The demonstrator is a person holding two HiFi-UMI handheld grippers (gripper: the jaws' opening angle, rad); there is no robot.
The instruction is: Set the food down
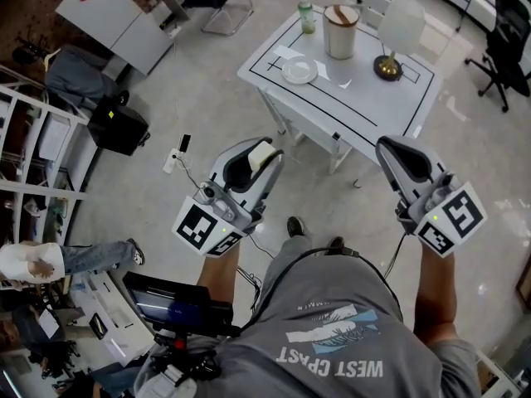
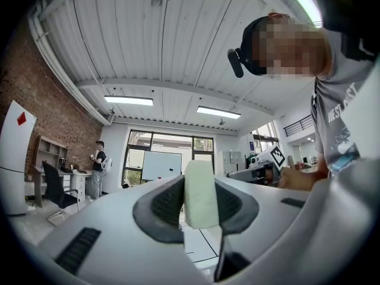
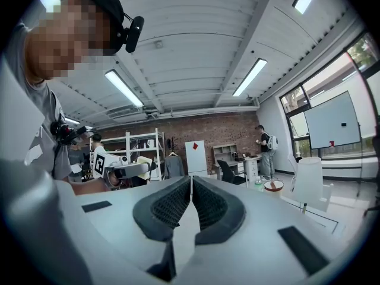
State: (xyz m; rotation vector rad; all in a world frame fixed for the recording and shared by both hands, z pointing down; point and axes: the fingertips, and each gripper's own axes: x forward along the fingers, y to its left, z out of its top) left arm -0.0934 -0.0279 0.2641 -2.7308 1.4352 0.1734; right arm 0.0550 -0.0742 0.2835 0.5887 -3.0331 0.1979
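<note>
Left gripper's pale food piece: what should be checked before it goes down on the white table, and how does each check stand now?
1. The food piece clamped between the left gripper's pads: ok.
2. The right gripper empty, jaws together: ok.
3. The plate on the table bare: ok, as far as the head view shows.
4. Both grippers over the table: not ok, they hang short of its near edge, above the floor.
5. The bottle, canister and lamp clear of the way to the plate: ok, they stand behind or beside it.
6. Grip firm enough: cannot tell.
</note>
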